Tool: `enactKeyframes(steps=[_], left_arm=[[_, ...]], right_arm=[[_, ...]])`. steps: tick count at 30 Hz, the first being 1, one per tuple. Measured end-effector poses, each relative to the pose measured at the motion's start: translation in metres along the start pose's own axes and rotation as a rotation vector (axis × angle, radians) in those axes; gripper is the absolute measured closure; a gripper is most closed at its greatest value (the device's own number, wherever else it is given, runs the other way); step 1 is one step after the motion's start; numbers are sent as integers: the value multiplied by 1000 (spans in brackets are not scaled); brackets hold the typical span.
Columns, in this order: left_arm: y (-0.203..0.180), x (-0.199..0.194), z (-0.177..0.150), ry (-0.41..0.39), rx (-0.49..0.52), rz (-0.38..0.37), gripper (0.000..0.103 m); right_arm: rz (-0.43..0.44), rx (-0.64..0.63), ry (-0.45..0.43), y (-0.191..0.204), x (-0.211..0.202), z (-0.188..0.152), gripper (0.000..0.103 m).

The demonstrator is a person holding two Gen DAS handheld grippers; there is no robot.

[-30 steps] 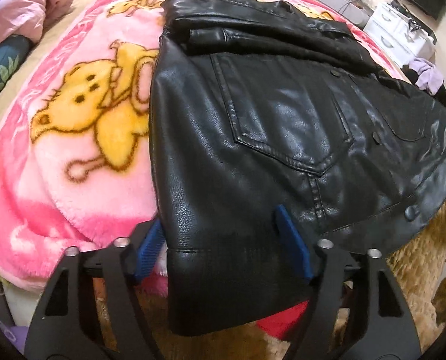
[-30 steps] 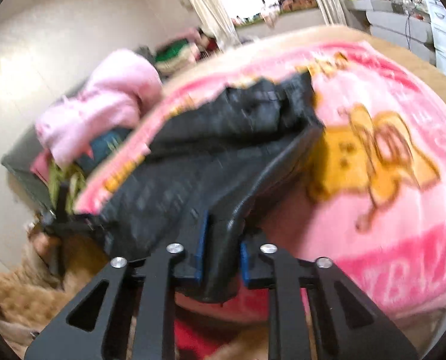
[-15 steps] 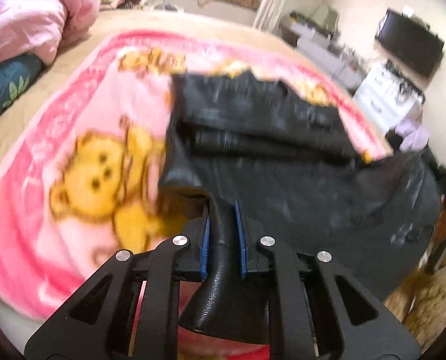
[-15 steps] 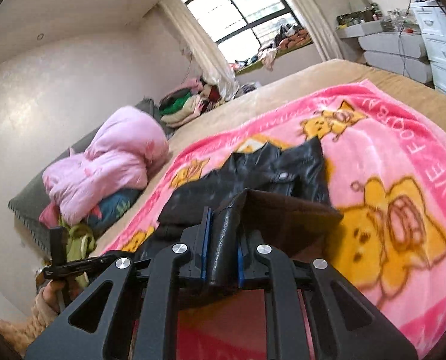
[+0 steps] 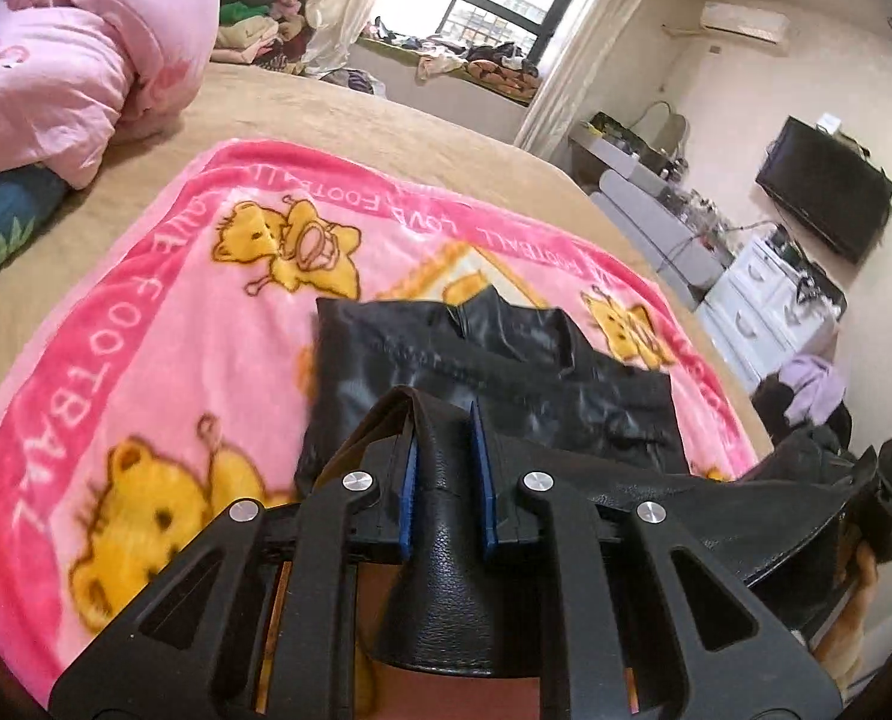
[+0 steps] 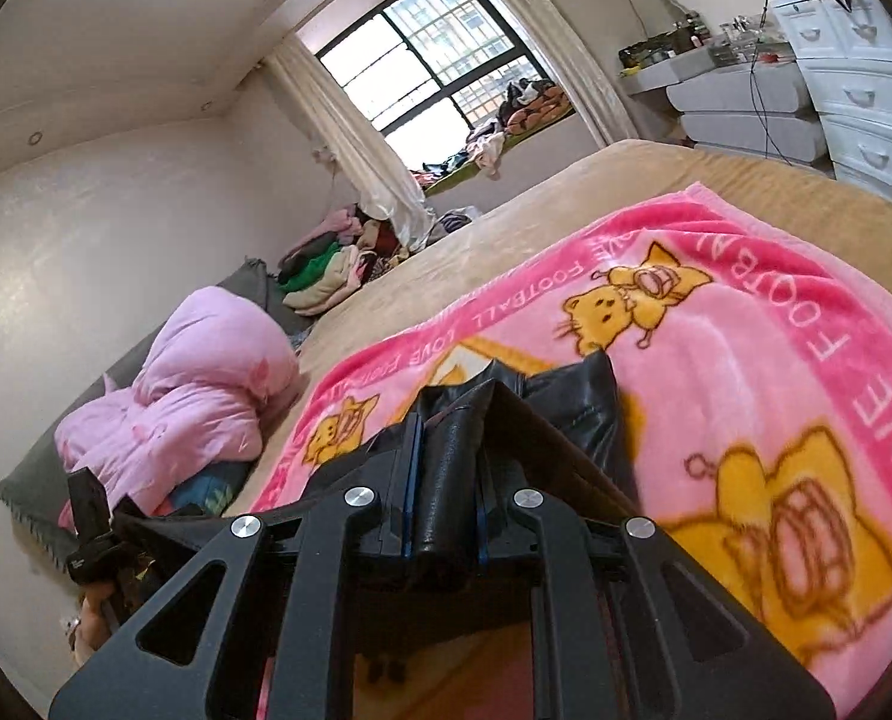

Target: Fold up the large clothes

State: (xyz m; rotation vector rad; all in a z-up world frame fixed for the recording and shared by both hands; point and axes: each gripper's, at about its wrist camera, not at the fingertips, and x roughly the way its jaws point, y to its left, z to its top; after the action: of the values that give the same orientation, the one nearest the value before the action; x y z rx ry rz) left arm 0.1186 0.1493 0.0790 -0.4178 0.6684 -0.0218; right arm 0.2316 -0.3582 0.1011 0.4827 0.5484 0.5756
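While a pink duvet (image 5: 68, 54) fills the upper left, the jacket (image 5: 493, 372) lies mid-frame on the blanket (image 5: 146, 324), its hem pinched by both the left gripper (image 5: 446, 468) and right gripper (image 6: 446, 474). A second ago the left jaws stood wide; they have since clamped and lifted. Only the left view shows the TV (image 5: 823, 186).

Place: a lived-in bedroom of a home is shown.
Bed (image 5: 350, 120): a wide tan-covered surface is spread with a pink cartoon blanket (image 5: 146, 312).
Bedding: a bundled pink duvet (image 6: 206, 396) is kept at the bed's edge.
Window (image 6: 428, 72): it is barred and flanked by pale curtains (image 6: 356, 168), with clothes heaped on its sill.
Furniture: white drawers (image 6: 859, 96) are cluttered with small items and cables; a dark television (image 5: 823, 186) is mounted on the wall.
Air conditioner (image 5: 742, 21): it is fixed high on the wall.
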Motion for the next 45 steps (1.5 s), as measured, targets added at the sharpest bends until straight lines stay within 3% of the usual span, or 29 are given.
enactKeyframes(steps=[11, 18, 27, 32, 36, 45], left_arm=[[11, 57, 30, 51, -19, 34, 94], [28, 90, 39, 89, -72, 60, 94], [40, 123, 38, 136, -59, 83, 89], [39, 128, 35, 142, -41, 83, 84], [35, 127, 33, 132, -21, 83, 77], [23, 124, 33, 106, 18, 72, 61]], right_arm=[[-81, -17, 11, -10, 65, 20, 91], [-143, -35, 35, -21, 95, 21, 90], [-192, -9, 80, -52, 121, 11, 87], [-195, -15, 90, -54, 129, 6, 77], [-199, -13, 69, -55, 128, 5, 53], [-207, -36, 30, -56, 114, 9, 36]])
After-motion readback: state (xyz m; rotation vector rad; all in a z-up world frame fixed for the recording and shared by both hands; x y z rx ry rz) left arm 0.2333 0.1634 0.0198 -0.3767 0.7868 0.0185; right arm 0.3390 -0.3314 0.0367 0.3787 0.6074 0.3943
